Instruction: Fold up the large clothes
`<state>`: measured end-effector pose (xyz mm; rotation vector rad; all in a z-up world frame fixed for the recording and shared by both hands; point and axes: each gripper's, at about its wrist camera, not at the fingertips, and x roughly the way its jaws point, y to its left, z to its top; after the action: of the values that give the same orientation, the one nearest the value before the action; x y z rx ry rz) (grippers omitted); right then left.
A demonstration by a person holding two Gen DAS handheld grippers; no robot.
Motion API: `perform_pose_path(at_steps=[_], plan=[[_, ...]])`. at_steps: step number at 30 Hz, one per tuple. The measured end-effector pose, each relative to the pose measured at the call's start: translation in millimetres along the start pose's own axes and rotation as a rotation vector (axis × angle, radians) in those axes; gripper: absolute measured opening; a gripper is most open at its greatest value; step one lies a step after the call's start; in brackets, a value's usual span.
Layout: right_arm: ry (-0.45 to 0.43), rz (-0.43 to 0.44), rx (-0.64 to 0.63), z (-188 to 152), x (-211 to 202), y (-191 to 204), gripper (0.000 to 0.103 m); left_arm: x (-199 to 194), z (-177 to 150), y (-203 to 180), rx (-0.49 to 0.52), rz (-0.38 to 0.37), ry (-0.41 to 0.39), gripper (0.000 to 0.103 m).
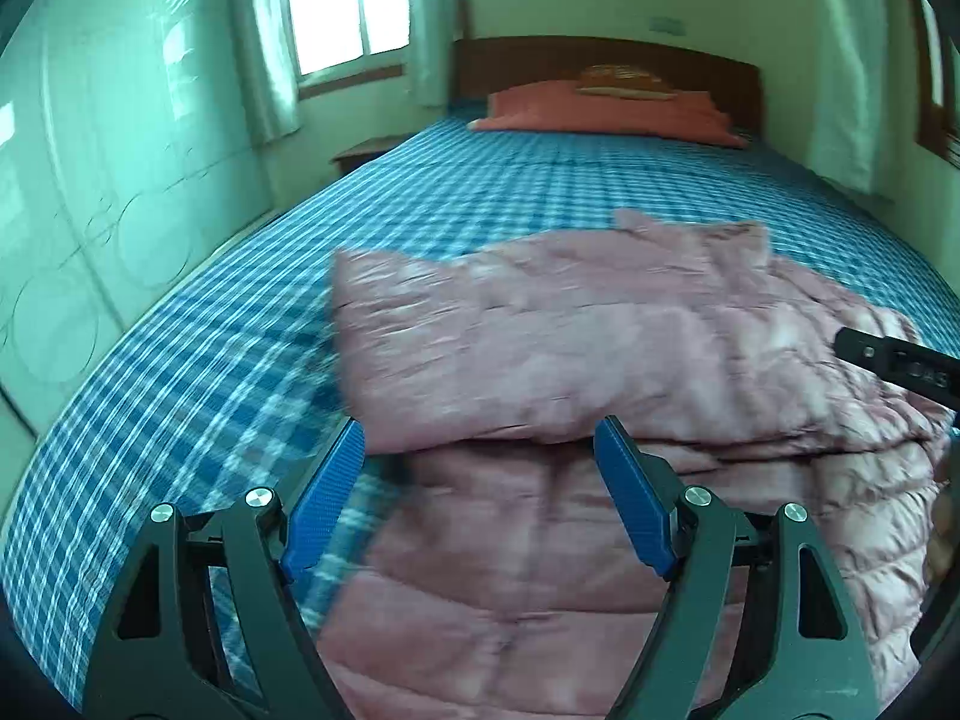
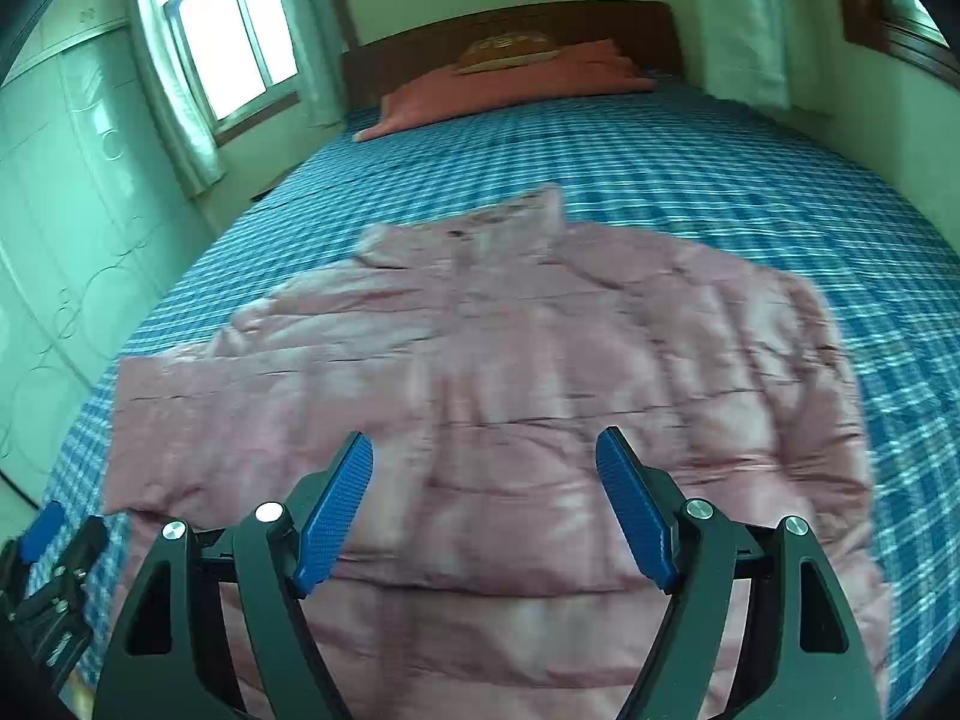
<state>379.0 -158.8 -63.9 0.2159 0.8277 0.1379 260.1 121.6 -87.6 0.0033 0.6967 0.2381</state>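
Observation:
A pink quilted jacket [image 2: 510, 372] lies spread on the blue checked bed sheet [image 2: 690, 180], collar toward the headboard. In the left wrist view a sleeve of the jacket [image 1: 540, 348] lies folded across its body. My left gripper [image 1: 480, 438] hovers open above the jacket's left side, nothing between its blue pads. My right gripper [image 2: 485, 450] hangs open over the jacket's lower middle, also holding nothing. The right gripper's black body [image 1: 900, 360] shows at the right edge of the left wrist view; the left gripper's blue pad [image 2: 42, 531] shows at the lower left of the right wrist view.
A red-orange pillow [image 2: 510, 84] lies at the wooden headboard [image 2: 600, 24]. A pale wardrobe [image 1: 108, 180] stands along the bed's left side, with a window [image 1: 342, 6] and curtains behind it. A small nightstand [image 1: 366, 153] stands beside the bed.

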Motion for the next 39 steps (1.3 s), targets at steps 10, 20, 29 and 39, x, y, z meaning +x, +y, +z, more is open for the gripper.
perform_pose_path(at_steps=[10, 20, 29, 39], plan=[[0.141, 0.037, 0.027, -11.5, 56.4, 37.5, 0.013, 18.8, -5.3, 57.8, -0.082, 0.053, 0.047, 0.079], [0.007, -0.146, 0.026, 16.2, 2.6, -48.9, 0.011, 24.0, 4.4, 61.6, -0.092, 0.024, 0.035, 0.080], [0.060, -0.239, 0.106, 2.5, 6.2, -117.8, 0.026, 42.0, 21.0, 30.1, -0.028, 0.004, 0.033, 0.080], [0.016, -0.198, 0.066, 12.0, 27.4, -97.9, 0.053, 107.1, 56.8, -9.4, 0.005, 0.034, 0.069, 0.080]])
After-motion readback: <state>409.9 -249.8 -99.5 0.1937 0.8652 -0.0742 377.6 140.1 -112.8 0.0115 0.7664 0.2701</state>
